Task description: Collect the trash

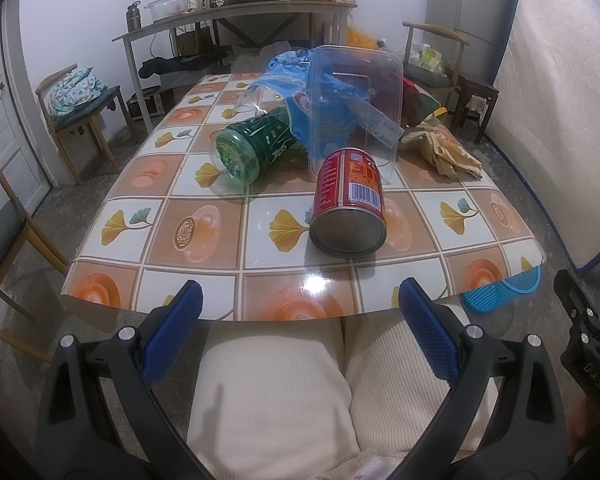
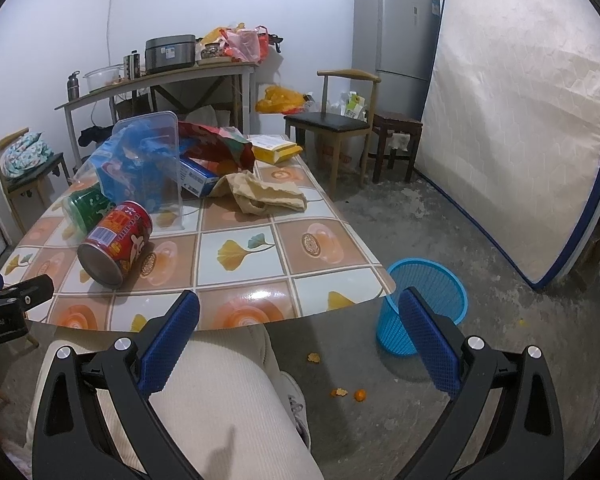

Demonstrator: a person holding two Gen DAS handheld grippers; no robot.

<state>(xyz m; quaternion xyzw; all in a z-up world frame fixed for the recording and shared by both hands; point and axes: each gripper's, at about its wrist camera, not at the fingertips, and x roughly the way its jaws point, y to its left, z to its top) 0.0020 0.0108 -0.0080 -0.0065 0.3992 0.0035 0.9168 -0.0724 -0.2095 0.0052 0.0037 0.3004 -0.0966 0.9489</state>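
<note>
A seated person in cream trousers holds both claws low over the lap, short of the tiled-pattern worktop (image 1: 204,232). The left claw (image 1: 300,328) gapes wide and holds nothing; the right claw (image 2: 300,336) is likewise spread wide and empty. On the worktop the trash lies in a loose heap: a red can (image 1: 350,204) on its side nearest the edge, a green plastic bottle (image 1: 252,148) just behind it to the left, a clear plastic container (image 1: 356,108) propped on end against blue packaging (image 1: 300,80), and crumpled brown paper (image 1: 444,148) to the right. A blue mesh wastebasket (image 2: 422,304) stands on the concrete floor just beside the worktop's right corner.
</note>
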